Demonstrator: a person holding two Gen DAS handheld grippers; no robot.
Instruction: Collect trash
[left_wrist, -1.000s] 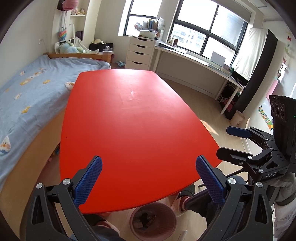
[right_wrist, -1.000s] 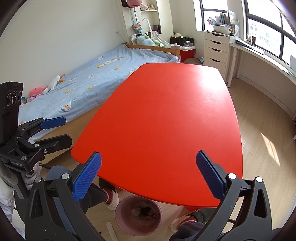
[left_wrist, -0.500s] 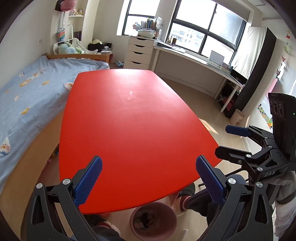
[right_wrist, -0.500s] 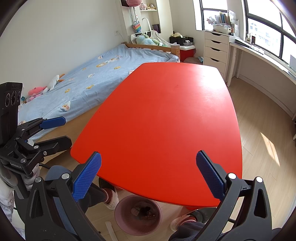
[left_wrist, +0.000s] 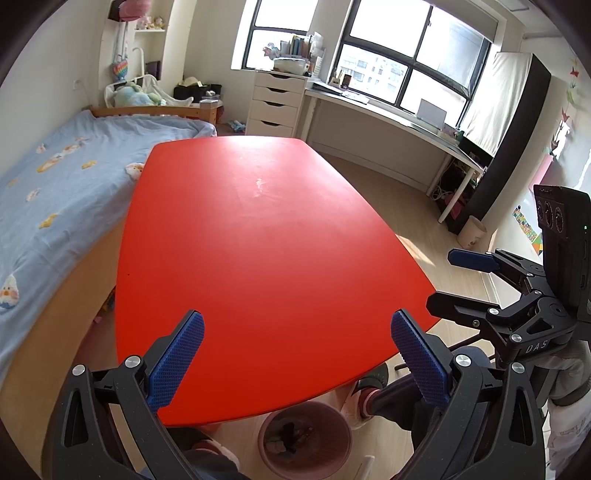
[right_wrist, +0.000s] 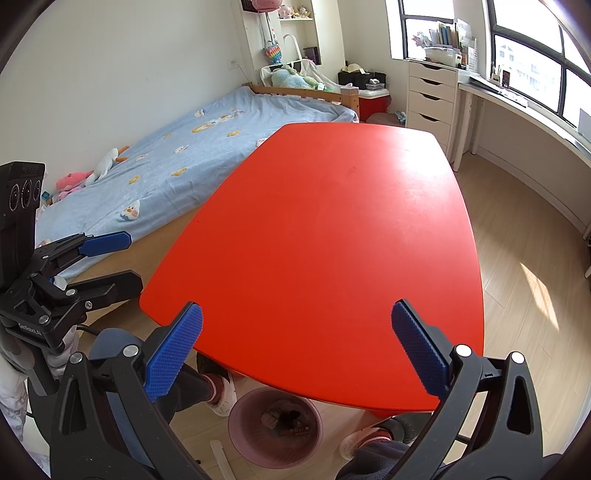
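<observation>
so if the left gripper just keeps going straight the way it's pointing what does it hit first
Probably the red table. The left gripper is open and angled down over the table's near end, with nothing between them, though depth is hard to judge.

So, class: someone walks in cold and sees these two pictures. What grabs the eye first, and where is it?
The big red table fills the middle of both views, its top bare. Under its near edge on the floor stands a pink bin with scraps already inside. Both pairs of tongs, left and right, gape open and hold nothing, while a bed with a blue cover runs along the table's left side.
</observation>
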